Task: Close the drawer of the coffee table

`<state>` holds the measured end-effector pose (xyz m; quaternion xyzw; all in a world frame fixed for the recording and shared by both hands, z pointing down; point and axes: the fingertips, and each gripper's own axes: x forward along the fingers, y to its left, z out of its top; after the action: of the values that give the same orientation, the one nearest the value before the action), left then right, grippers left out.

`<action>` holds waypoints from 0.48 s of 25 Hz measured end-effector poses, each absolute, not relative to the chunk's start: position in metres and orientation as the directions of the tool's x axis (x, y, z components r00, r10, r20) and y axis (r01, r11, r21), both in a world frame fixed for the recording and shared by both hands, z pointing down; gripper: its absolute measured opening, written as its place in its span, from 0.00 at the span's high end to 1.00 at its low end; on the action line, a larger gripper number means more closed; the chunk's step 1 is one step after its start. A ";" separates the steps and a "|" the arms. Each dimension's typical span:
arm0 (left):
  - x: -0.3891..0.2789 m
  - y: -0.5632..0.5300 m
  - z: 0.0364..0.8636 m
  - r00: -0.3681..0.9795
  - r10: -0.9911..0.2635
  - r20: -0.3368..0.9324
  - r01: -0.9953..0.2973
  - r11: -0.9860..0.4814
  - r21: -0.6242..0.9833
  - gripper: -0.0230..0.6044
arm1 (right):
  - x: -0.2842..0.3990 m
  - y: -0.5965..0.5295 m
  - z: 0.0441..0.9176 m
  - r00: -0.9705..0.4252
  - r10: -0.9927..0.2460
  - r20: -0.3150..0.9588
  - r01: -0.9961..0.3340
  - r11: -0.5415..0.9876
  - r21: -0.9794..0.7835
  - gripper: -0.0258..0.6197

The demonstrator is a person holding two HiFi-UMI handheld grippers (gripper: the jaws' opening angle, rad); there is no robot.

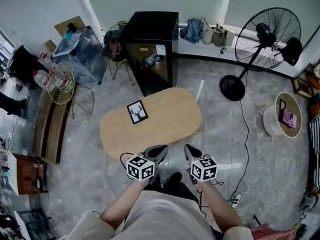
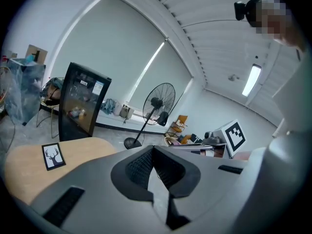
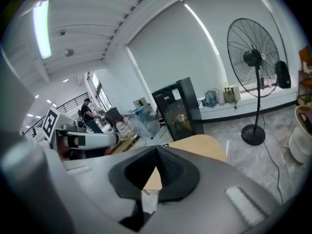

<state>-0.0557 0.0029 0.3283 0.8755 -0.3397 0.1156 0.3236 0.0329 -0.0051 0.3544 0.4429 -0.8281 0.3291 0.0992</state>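
Observation:
The oval wooden coffee table (image 1: 165,119) stands on the grey floor ahead of me, with a small framed deer picture (image 1: 137,112) on its top. No drawer shows from above. My left gripper (image 1: 159,153) and right gripper (image 1: 191,151) hang side by side just in front of the table's near edge, raised above it. In the left gripper view the left gripper (image 2: 153,152) has its jaws together with nothing between them, and the tabletop (image 2: 24,172) lies low on the left. The right gripper (image 3: 157,152) is likewise shut and empty, with the table (image 3: 204,145) beyond it.
A black glass-front cabinet (image 1: 152,49) stands behind the table. A standing fan (image 1: 265,39) is at the back right, a round white basket table (image 1: 285,115) at the right. A cable and power strip (image 1: 235,200) lie on the floor near my right. Wire chairs (image 1: 62,84) stand left.

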 end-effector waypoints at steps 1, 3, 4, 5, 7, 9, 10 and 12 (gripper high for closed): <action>-0.057 0.004 0.319 0.744 -0.527 0.412 -0.668 -0.566 0.483 0.95 | 0.030 -0.004 0.345 -0.595 -0.665 0.451 -0.796 0.411 -0.444 0.94; -0.062 0.005 0.301 0.746 -0.536 0.395 -0.665 -0.583 0.467 0.95 | 0.025 -0.004 0.326 -0.604 -0.665 0.440 -0.792 0.442 -0.421 0.94; -0.066 0.005 0.293 0.748 -0.540 0.387 -0.664 -0.593 0.456 0.95 | 0.022 -0.006 0.316 -0.604 -0.668 0.434 -0.793 0.452 -0.408 0.94; -0.070 0.005 0.285 0.750 -0.542 0.380 -0.662 -0.604 0.445 0.95 | 0.019 -0.007 0.307 -0.602 -0.673 0.430 -0.795 0.460 -0.395 0.94; -0.079 0.006 0.270 0.755 -0.544 0.366 -0.656 -0.621 0.428 0.95 | 0.013 -0.007 0.288 -0.597 -0.684 0.419 -0.800 0.471 -0.372 0.94; -0.089 0.005 0.256 0.763 -0.545 0.348 -0.647 -0.632 0.427 0.95 | 0.005 -0.006 0.270 -0.595 -0.693 0.407 -0.802 0.477 -0.360 0.94; -0.092 0.004 0.248 0.768 -0.545 0.336 -0.640 -0.638 0.428 0.95 | 0.001 -0.005 0.262 -0.594 -0.698 0.401 -0.802 0.476 -0.359 0.94; -0.100 0.000 0.231 0.781 -0.543 0.308 -0.624 -0.656 0.424 0.95 | -0.008 -0.006 0.246 -0.588 -0.712 0.384 -0.805 0.472 -0.358 0.94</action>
<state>-0.0996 -0.0001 0.2315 0.9067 -0.3219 0.0774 0.2612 -0.0076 -0.0063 0.2460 0.4446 -0.8531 0.2573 0.0911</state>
